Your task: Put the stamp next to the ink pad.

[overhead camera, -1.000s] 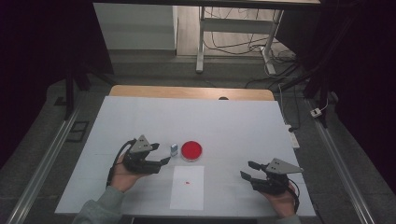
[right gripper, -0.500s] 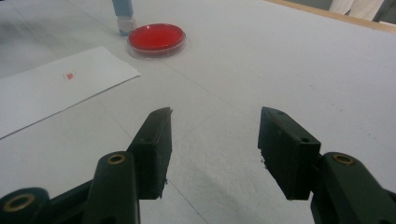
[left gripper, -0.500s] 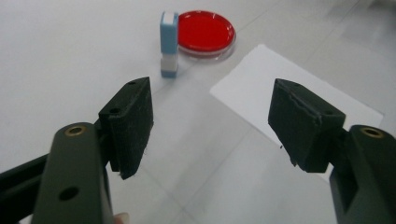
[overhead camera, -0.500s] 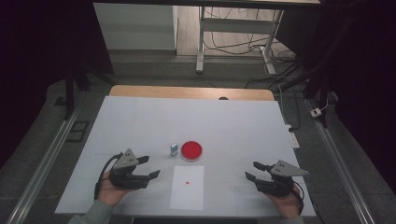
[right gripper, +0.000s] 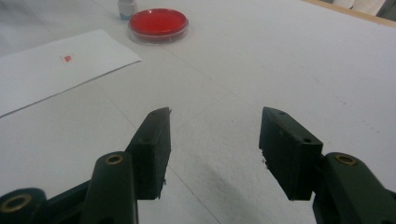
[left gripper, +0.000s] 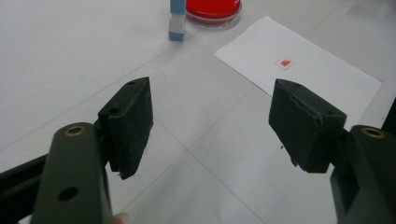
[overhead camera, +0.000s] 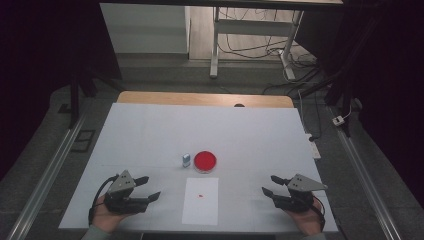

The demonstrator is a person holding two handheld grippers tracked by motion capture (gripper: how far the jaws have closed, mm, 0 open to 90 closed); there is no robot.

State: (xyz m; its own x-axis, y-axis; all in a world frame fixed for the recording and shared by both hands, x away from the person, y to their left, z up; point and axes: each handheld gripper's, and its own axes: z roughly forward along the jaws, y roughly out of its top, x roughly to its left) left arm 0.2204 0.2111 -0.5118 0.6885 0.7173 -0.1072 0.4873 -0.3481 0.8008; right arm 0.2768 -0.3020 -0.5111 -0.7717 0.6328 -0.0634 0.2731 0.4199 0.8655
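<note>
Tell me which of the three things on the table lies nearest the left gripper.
The white sheet of paper, marked with a small red square; the little vial and the red dish sit farther up the table.

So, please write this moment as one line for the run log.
left gripper: open, empty | right gripper: open, empty | red dish, small vial: untouched

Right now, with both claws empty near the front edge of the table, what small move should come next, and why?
Probably bring the left claw forward toward the small bottle. The jaws stand open with nothing between them, and the bottle stands upright and apart, beside the red dish, beyond the paper sheet. The right claw is also open and empty, but farther from it.
</note>
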